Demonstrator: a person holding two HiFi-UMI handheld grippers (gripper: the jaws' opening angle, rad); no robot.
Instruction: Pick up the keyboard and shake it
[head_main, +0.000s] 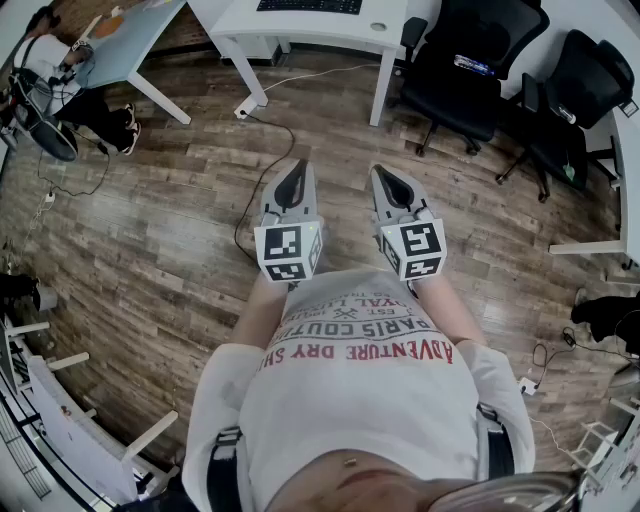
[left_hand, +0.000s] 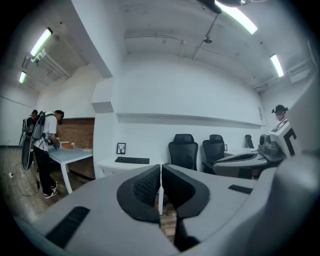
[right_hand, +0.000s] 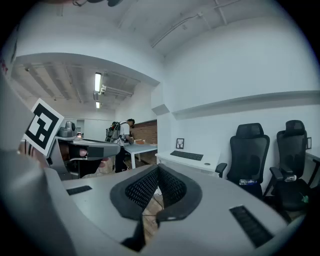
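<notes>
I found the left gripper (head_main: 297, 172) and right gripper (head_main: 388, 178) closed, empty; the keyboard (head_main: 310, 5) lay on the bench (head_main: 320, 30), well apart.

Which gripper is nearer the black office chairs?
Right. The right gripper hangs left of the chairs, short of them; the left gripper is farther left.

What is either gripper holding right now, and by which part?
Nothing. Both the left gripper and right gripper are shut and empty; the keyboard lies on the white desk ahead.
</notes>
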